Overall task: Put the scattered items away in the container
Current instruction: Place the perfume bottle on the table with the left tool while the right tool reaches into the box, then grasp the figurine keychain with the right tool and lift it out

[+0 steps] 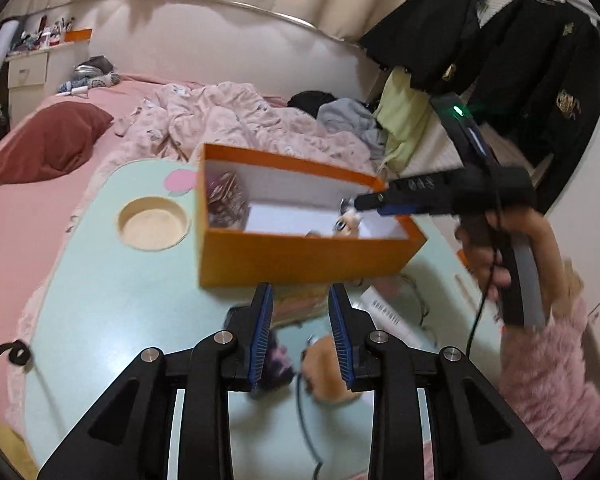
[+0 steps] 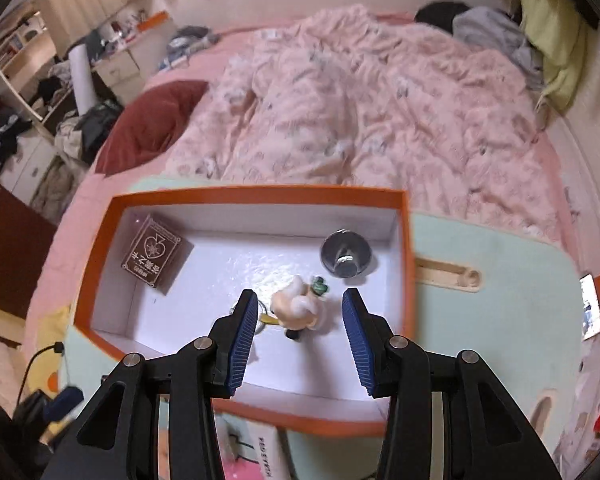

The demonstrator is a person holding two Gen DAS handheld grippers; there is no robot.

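orange box (image 2: pixel 100 248) on the mint tabletop (image 1: pixel 112 288), holding a card pack (image 2: pixel 156 254), a metal funnel (image 2: pixel 346 258) and a small figurine (image 2: pixel 300 306). right gripper (image 2: pixel 300 320) above the figurine, jaws released. left gripper (image 1: pixel 300 336) jaws slightly parted, empty, over scattered items near the box.

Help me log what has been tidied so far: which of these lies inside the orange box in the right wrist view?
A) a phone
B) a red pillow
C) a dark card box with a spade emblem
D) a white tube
C: the dark card box with a spade emblem leans in the left corner of the orange box, on its white floor, along with a small figurine and a round metal piece.
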